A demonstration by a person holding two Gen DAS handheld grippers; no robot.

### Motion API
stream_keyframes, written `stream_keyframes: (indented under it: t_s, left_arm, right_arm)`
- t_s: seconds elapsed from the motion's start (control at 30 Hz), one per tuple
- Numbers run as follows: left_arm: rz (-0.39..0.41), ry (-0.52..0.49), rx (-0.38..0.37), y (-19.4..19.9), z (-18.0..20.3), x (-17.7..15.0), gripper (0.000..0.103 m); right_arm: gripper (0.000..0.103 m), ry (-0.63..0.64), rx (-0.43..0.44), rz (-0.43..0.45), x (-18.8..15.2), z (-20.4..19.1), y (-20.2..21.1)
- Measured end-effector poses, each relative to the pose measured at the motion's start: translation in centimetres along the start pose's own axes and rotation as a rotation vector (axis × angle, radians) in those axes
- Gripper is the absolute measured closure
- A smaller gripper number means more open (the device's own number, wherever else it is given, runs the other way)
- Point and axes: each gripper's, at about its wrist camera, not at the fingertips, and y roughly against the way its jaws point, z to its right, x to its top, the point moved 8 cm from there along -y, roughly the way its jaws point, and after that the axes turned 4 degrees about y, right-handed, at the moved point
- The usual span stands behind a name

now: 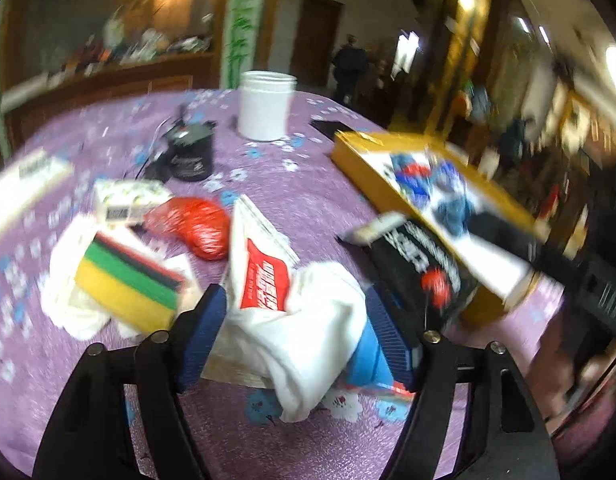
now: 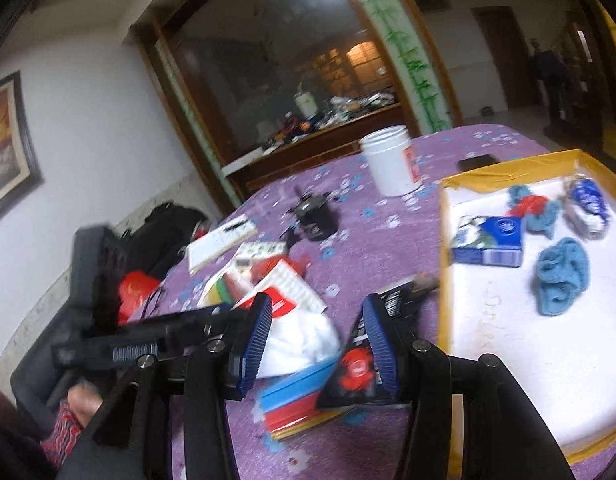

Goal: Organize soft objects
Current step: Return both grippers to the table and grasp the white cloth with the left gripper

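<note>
The left gripper (image 1: 296, 320) has its blue ribbed fingers (image 1: 204, 332) closed around a white cloth (image 1: 320, 332), which hangs between them just above the purple flowered desk (image 1: 308, 184); a white packet with a red label (image 1: 264, 276) lies against the cloth's far side, and whether it is also pinched cannot be told through the blur. Taking the white cloth as the landmark: left of it sits a stack of yellow, green and red sponges (image 1: 128, 280) on another pale cloth, beyond that a crumpled red bag (image 1: 196, 228) and a small patterned tissue pack (image 1: 128, 200). Farther back stand a black jar (image 1: 190, 152) with cables and a white tub (image 1: 266, 106). Right of the cloth, a black packet with a red figure (image 1: 424, 276) lies close beside the finger, touching the edge of a yellow-rimmed tray (image 1: 364, 160), which crowds that side. In the right wrist view, the right gripper (image 2: 316, 344) hovers with fingers (image 2: 254, 344) spread apart and nothing between the pads, above the white cloth (image 2: 304, 340), a blue and red flat pack (image 2: 296, 396) and the black packet (image 2: 356, 368). The left gripper's black body (image 2: 140, 344) reaches in from the left, next to the cloth. The tray (image 2: 508, 168) to the right of the cloth holds a blue towel (image 2: 560, 276), a blue tissue box (image 2: 492, 244), a blue and red bundle (image 2: 532, 208) and a blue and white wrapped pack (image 2: 588, 204).
</note>
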Motion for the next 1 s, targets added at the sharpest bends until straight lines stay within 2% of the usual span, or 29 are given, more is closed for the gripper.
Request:
stream_keyframes:
  t_s: [0.07, 0.13, 0.2, 0.27, 0.37, 0.47, 0.5, 0.63, 0.7, 0.8, 0.9, 0.93, 0.97, 1.0]
  left_arm:
    - [-0.007, -0.104, 0.054, -0.4, 1.5, -0.4, 0.02]
    - [-0.018, -0.144, 0.068, -0.6, 2.1, -0.6, 0.02]
    - [-0.028, -0.121, 0.057, -0.7, 1.5, -0.7, 0.019]
    - [-0.058, -0.051, 0.039, -1.3, 0.2, -0.7, 0.02]
    - [-0.091, 0.031, 0.05, -1.9, -1.6, -0.8, 0.035]
    - [-0.074, 0.038, 0.059, -1.5, -1.8, -0.8, 0.06]
    - [-0.076, 0.043, 0.064, -1.5, -1.9, -0.9, 0.061]
    - [-0.049, 0.06, 0.079, -0.9, -2.5, -0.7, 0.062]
    - [-0.005, 0.063, 0.089, -0.3, -2.8, 0.0, 0.062]
    - [0.105, 0.091, 0.088, 1.8, -3.4, 1.3, 0.062]
    - [0.182, 0.131, 0.185, 3.2, -5.1, 2.1, 0.06]
    - [0.191, 0.153, 0.201, 3.4, -5.8, 2.1, 0.059]
    - [0.198, 0.186, 0.218, 3.7, -6.6, 2.2, 0.052]
    - [0.199, 0.221, 0.221, 3.9, -7.4, 2.2, 0.041]
  right_arm:
    - [0.051, -0.001, -0.01, 0.019, 0.2, 0.1, 0.3]
    - [0.051, 0.004, -0.011, 0.024, 0.3, 0.0, 0.5]
    - [0.051, 0.008, -0.016, 0.022, 0.4, 0.0, 0.4]
    - [0.051, 0.004, -0.014, 0.023, 0.5, 0.1, 0.3]
    - [0.051, -0.006, -0.017, 0.015, 0.4, 0.4, 0.2]
    - [0.051, -0.01, -0.017, 0.011, 0.4, 0.5, 0.1]
    - [0.051, -0.011, -0.017, 0.012, 0.4, 0.5, 0.2]
    - [0.05, -0.017, -0.018, 0.011, 0.4, 0.7, 0.1]
    - [0.05, -0.015, -0.016, 0.008, 0.4, 0.6, 0.1]
    - [0.05, -0.015, -0.013, 0.009, 0.4, 0.7, 0.1]
    - [0.05, -0.011, -0.007, 0.007, 0.4, 0.6, 0.0]
    - [0.048, -0.008, -0.004, 0.005, 0.4, 0.5, 0.0]
    - [0.046, -0.006, -0.003, 0.004, 0.3, 0.4, 0.0]
    - [0.043, -0.002, -0.005, 0.008, 0.4, 0.3, 0.1]
